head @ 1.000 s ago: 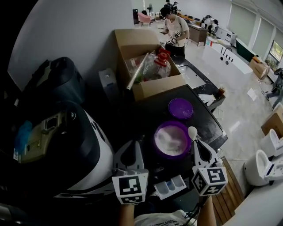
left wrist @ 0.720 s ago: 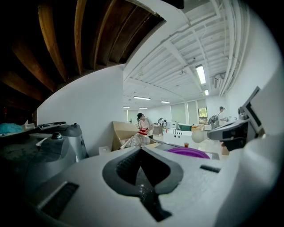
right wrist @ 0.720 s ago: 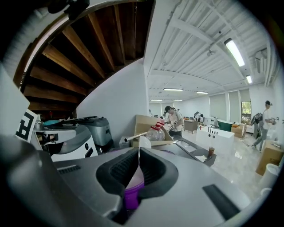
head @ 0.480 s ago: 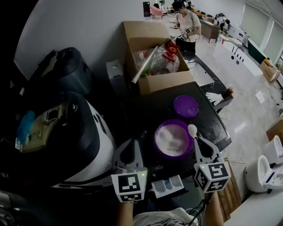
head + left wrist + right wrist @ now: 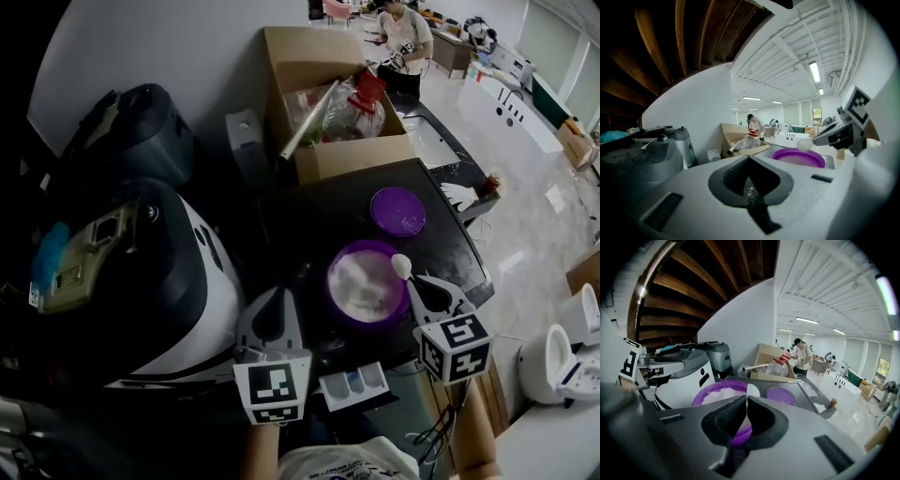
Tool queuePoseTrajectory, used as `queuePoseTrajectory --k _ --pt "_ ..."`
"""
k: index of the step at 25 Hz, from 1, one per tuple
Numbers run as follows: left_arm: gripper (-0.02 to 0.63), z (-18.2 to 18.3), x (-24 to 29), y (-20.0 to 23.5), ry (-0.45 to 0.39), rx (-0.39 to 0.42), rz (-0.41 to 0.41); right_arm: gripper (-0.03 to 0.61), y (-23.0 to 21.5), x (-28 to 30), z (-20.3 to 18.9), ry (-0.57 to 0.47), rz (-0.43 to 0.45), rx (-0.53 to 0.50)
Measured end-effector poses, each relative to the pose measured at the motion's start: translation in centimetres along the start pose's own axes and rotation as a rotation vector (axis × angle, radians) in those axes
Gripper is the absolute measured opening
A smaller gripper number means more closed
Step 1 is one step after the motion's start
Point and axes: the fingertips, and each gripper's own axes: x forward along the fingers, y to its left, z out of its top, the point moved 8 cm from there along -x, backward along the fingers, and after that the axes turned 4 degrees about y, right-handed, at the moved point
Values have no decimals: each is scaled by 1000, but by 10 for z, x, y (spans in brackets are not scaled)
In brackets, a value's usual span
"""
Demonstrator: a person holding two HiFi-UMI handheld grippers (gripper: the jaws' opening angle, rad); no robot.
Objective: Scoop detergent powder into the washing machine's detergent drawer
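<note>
The right gripper (image 5: 744, 401) pinches the handle of a small white plastic spoon (image 5: 401, 265). The spoon's bowl sits at the right rim of a round purple plastic tub (image 5: 332, 281) holding white detergent powder (image 5: 361, 281). The left gripper (image 5: 748, 159) hovers left of the tub with its jaws pressed together on nothing. The white compartmented detergent drawer (image 5: 354, 384) projects open below the tub, between both grippers.

Sanitaryware showroom hall — bathtub (image 5: 502, 109), toilets (image 5: 547, 366)

Tub (image 5: 367, 320) open, spoon (image 5: 401, 265) over right rim; box (image 5: 352, 157) blocks rear, washer (image 5: 178, 281) left.
</note>
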Motion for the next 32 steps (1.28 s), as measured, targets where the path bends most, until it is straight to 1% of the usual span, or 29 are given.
queuePoseTrajectory --k 6,10,16,21,32 --pt "2 -4 3 -3 15 8 -16 21 1 13 0 149 89 -60" --pt "2 -6 4 -3 25 17 -20 21 2 17 1 220 99 -128" --pt "2 -9 5 0 29 18 -28 21 -1 19 0 279 149 -129" --pt "2 -11 7 1 34 21 -35 21 -2 23 0 326 163 -170" --pt "2 -15 9 6 44 10 -41 21 5 31 -2 386 216 -189"
